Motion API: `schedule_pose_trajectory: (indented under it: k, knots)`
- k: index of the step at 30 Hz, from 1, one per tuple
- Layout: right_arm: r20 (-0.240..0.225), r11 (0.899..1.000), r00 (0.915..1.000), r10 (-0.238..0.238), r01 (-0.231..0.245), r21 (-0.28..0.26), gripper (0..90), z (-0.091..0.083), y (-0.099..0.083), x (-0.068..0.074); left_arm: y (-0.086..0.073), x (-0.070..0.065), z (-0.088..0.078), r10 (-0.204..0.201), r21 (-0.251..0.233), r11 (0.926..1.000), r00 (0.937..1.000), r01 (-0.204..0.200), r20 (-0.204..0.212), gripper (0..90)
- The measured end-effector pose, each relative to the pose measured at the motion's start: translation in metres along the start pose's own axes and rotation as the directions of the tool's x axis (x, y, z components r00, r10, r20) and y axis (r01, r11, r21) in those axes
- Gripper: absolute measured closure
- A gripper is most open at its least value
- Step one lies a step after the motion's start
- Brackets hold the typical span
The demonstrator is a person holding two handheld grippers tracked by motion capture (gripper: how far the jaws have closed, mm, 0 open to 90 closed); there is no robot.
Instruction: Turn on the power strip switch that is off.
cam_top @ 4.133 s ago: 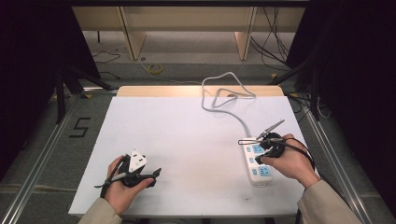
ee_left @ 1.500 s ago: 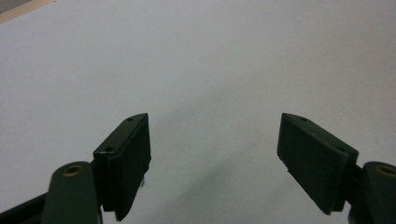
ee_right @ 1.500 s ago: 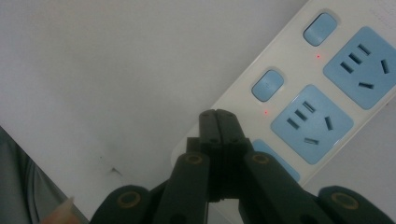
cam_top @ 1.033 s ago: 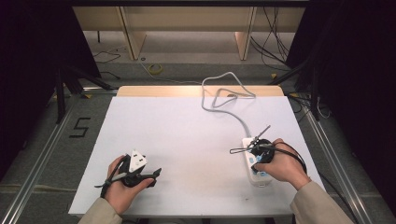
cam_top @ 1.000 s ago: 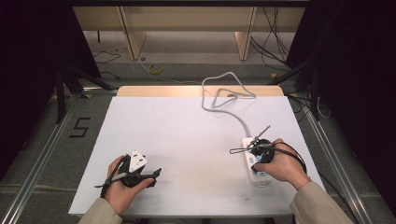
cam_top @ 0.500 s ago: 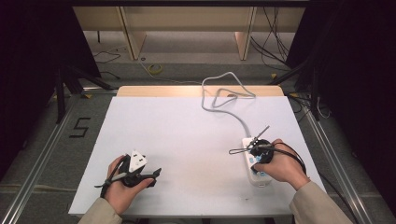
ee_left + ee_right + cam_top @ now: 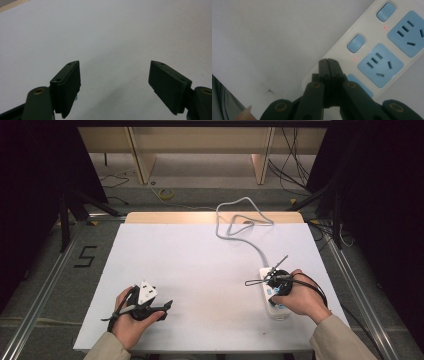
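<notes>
**Two hand-held tools at a white worktop, the right one over a power strip**

Nearest the camera, a person's two forearms entered from the bottom edge of the high view. The left tool (image 7: 145, 302) rested low on the worktop (image 7: 200, 270) near its front left corner; in the left gripper view its jaws stood wide apart with nothing between them, above bare white surface. The right tool (image 7: 272, 281) was held over the power strip (image 7: 274, 300), which lay near the front right of the worktop, partly covered by the right hand (image 7: 300, 295). In the right gripper view the jaws were clenched flat together, gripping nothing, their tips over the strip's near edge beside a blue rocker switch (image 7: 356, 43). The strip's white body carried blue sockets (image 7: 380, 64), and a small red light (image 7: 355, 59) glowed beside each of two switches. No container stood on the worktop.

Farther off, the strip's grey cable (image 7: 240, 220) ran toward the far edge and lay there in a loose loop. The white sheet left a strip of bare wood along that far edge. Beyond lay a grey floor with a black mark shaped like a "5" (image 7: 85, 256) at left, metal rails along both sides, loose cables, pale wooden furniture legs, and dark surroundings to either side.
</notes>
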State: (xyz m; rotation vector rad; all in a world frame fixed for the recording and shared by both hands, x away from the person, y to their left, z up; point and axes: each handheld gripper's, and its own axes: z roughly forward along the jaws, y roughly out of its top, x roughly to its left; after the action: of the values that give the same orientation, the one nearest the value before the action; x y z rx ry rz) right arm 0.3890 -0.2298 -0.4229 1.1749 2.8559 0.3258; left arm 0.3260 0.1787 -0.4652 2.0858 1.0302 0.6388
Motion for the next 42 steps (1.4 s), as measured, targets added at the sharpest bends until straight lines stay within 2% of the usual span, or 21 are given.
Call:
schedule_pose_trajectory:
  k: [4, 13, 18, 22, 24, 28, 31, 35, 42]
  knots:
    - [0.005, 1.000, 0.9999, -0.016, 0.016, 0.003, 90.0, 0.0006, 0.0000, 0.0003, 0.0000, 0.0000, -0.0001, 0.000, 0.000, 1.0000, 1.0000, 0.000, 0.000, 25.7]
    - [0.007, 1.000, 0.9999, -0.013, 0.013, 0.003, 90.0, 0.0025, -0.0010, 0.0007, 0.0002, -0.0005, 0.0005, 0.002, 0.000, 1.0000, 1.0000, -0.002, 0.002, 25.7]
    - [0.009, 0.999, 0.9996, -0.026, 0.026, 0.022, 90.0, 0.0040, -0.0020, 0.0022, 0.0002, -0.0008, 0.0009, 0.002, -0.002, 1.0000, 1.0000, -0.002, 0.001, 25.7]
    - [0.009, 0.999, 0.9995, -0.031, 0.031, 0.015, 90.0, 0.0039, -0.0026, 0.0018, 0.0004, -0.0010, 0.0012, 0.002, 0.000, 1.0000, 1.0000, -0.002, 0.003, 25.7]
    - [0.003, 1.000, 0.9997, -0.024, 0.024, 0.012, 90.0, 0.0031, -0.0028, 0.0012, 0.0005, -0.0010, 0.0011, 0.003, -0.001, 1.0000, 1.0000, -0.003, 0.001, 25.7]
    - [0.036, 1.000, 0.9993, -0.012, 0.012, -0.021, 90.0, 0.0013, -0.0010, -0.0020, 0.0000, -0.0008, 0.0016, 0.002, 0.002, 1.0000, 1.0000, -0.002, 0.003, 25.7]
    - [0.032, 1.000, 0.9995, -0.007, 0.007, -0.015, 90.0, 0.0014, 0.0007, -0.0016, 0.0001, -0.0007, 0.0016, 0.001, 0.000, 1.0000, 1.0000, -0.001, 0.003, 25.7]
    - [0.034, 1.000, 0.9990, -0.027, 0.028, -0.006, 90.0, 0.0017, 0.0026, 0.0003, 0.0001, -0.0002, 0.0012, 0.001, 0.001, 1.0000, 1.0000, -0.001, 0.003, 25.7]
    - [0.032, 1.000, 0.9994, -0.011, 0.012, -0.013, 90.0, 0.0031, 0.0007, 0.0000, 0.0002, -0.0006, 0.0013, 0.002, 0.000, 1.0000, 1.0000, -0.002, 0.002, 25.7]
